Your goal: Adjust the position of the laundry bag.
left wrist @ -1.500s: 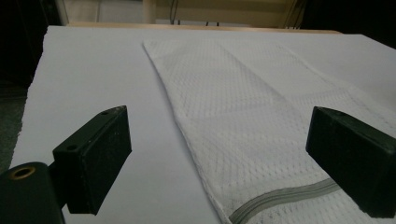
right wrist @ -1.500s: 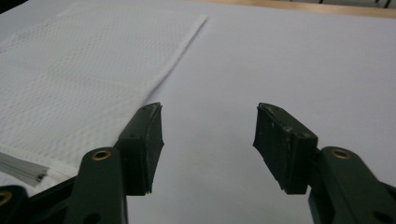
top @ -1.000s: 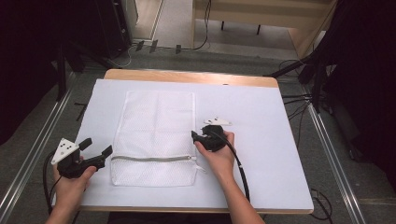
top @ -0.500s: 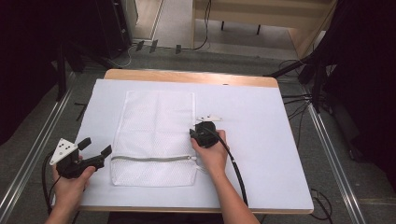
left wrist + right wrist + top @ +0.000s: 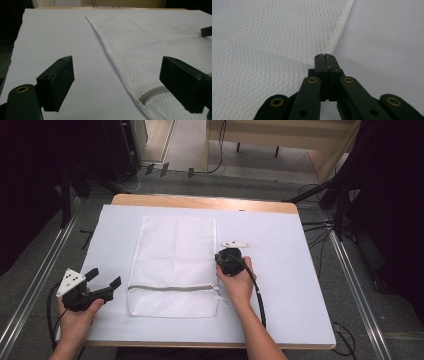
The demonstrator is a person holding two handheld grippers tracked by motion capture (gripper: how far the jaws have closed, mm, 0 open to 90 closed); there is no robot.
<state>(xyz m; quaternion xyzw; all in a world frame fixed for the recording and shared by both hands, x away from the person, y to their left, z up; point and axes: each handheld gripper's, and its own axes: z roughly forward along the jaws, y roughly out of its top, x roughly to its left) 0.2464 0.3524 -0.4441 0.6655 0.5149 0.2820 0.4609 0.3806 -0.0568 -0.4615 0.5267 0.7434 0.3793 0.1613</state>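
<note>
White-covered table across the middle of the high view, wooden far edge at the top. White mesh bag flat on it, centre-left of the frame, long side running up the picture, grey zip crossing it near the bottom end.

Right gripper just right of centre in the high view, at the bag's right edge, held from below by the right hand. In the right gripper view, jaws pressed together at the centre of the frame, right on the bag's edge; whether any mesh is caught between them cannot be told. Left gripper at lower left of the high view, off the bag's left side near the zip end, clear of the cloth. In the left gripper view, jaws spread wide, bag edge and zip at lower right between them.

Likely step: taking hold of the bag by its sides. To do it well: check that the right jaws truly have cloth before pulling; bring the left jaws low along the table, slide the under jaw beneath the hem, close on both layers near the zip, not on loose mesh alone. Lift evenly with both, to avoid slipping or snagging.
</note>
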